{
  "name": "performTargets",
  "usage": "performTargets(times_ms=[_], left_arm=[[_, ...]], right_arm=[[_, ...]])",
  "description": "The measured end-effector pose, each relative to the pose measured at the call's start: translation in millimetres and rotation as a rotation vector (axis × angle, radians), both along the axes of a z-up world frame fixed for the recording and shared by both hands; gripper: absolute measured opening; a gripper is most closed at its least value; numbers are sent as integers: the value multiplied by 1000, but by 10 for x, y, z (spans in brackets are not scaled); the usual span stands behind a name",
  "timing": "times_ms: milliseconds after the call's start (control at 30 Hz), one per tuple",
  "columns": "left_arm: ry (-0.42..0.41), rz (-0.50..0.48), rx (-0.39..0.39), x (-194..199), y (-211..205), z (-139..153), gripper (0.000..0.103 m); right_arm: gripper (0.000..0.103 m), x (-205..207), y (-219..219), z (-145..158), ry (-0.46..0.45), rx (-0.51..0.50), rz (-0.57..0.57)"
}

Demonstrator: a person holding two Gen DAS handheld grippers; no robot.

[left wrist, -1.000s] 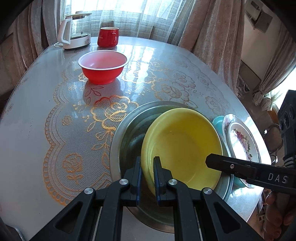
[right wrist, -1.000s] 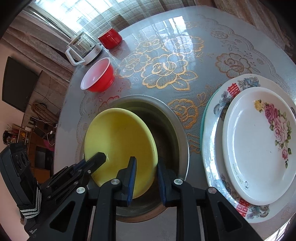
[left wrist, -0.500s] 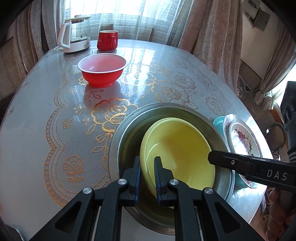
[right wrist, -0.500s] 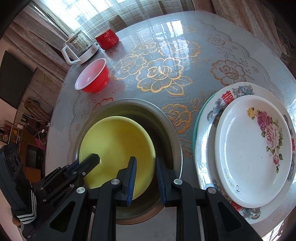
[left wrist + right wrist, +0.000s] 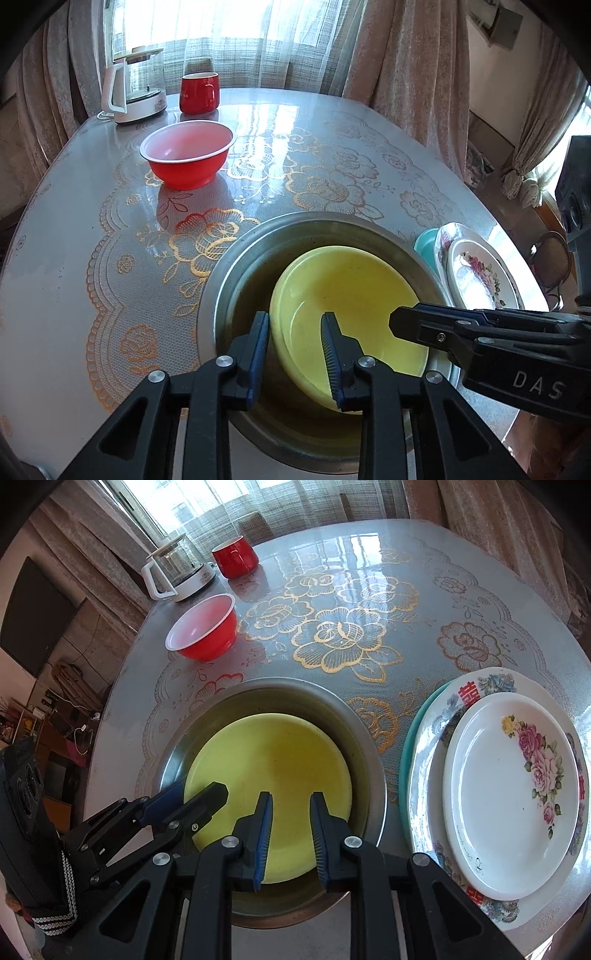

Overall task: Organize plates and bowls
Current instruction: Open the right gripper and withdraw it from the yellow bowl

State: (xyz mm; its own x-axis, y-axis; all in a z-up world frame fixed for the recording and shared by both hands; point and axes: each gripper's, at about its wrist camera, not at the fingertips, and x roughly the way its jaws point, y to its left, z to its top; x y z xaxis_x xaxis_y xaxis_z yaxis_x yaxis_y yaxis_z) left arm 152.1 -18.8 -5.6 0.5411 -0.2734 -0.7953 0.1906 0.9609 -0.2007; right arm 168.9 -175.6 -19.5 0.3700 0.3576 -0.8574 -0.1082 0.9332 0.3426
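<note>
1. A curtained dining room by a bright window holds a round table (image 5: 369, 572) under a glossy cover printed with gold flowers.
2. Near the table's front edge sits a large steel basin (image 5: 364, 746). A yellow bowl (image 5: 273, 768) lies nested inside it, slightly tilted toward the basin's near-left wall.
3. To the right of the basin is a stack of plates: a small white plate with pink roses (image 5: 509, 794) on a larger plate with red characters and a floral border (image 5: 476, 686), with a teal plate's (image 5: 404, 760) edge showing underneath.
4. Farther back stands a red bowl (image 5: 188, 155), apart from the basin. Behind it are a red mug (image 5: 198, 92) and a glass kettle with a white handle (image 5: 135, 83).
5. The left gripper (image 5: 293, 354) has its tongs spread moderately wide, straddling the yellow bowl's near rim without visibly pinching it.
6. The right gripper (image 5: 290, 840) hovers over the bowl's near edge, tongs apart and holding nothing.
7. The step in hand appears to be letting go of the yellow bowl once it is nested in the basin.
8. The next move likely calls for lifting both grippers clear, then fetching the red bowl and lowering it level into the yellow one.
</note>
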Motion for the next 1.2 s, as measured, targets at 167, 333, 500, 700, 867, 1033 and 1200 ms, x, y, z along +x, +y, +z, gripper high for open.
performTargets(times_ms=[167, 333, 500, 700, 867, 1033, 1200], left_arm=[[-14, 12, -17, -15, 54, 37, 35], [-18, 25, -51, -32, 105, 78, 35], [-44, 35, -66, -59, 136, 174, 38], [-66, 79, -69, -32, 221, 220, 41], [-91, 200, -41, 64, 442, 171, 58], [-92, 328, -36, 237, 711, 92, 67], [-94, 470, -53, 441, 1016, -12, 75]], right_arm=[[21, 3, 25, -79, 23, 4, 8], [21, 1, 41, -105, 27, 12, 11], [21, -4, 46, -77, 18, 13, 10], [21, -4, 39, -7, -20, 18, 14], [21, 59, 27, 64, -49, 26, 8], [25, 236, 65, 167, -76, 26, 18], [29, 508, 155, 268, -93, 36, 32]])
